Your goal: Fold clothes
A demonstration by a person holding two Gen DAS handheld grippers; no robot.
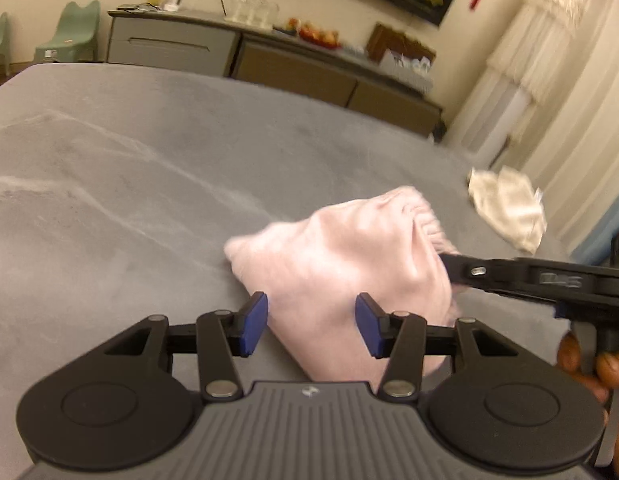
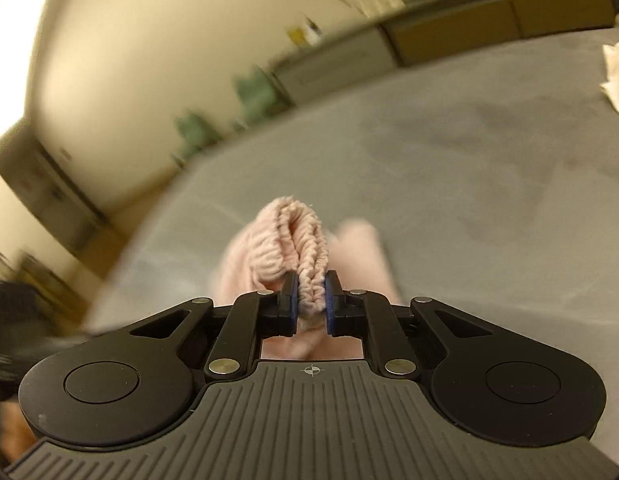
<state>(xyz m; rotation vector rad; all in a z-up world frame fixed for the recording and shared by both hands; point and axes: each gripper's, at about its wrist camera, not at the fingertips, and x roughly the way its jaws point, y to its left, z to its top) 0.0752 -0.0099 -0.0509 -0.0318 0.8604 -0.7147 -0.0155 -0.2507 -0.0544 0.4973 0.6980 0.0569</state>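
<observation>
On the long sideboard (image 1: 269, 60) at the back we see a bowl of fruit (image 1: 319, 36) and some clear glass jars (image 1: 255, 6). Closer to us, a pink garment (image 1: 341, 256) lies bunched on the gray bed (image 1: 129, 184). Our right gripper (image 2: 311, 300) pinches the pink ribbed cuff (image 2: 293, 240) tight between its blue pads. Our left gripper (image 1: 311, 326) sits partly open just over the near edge of the pink garment, not squeezing it. A white cloth (image 1: 509, 208) lies apart, farther back on the right.
</observation>
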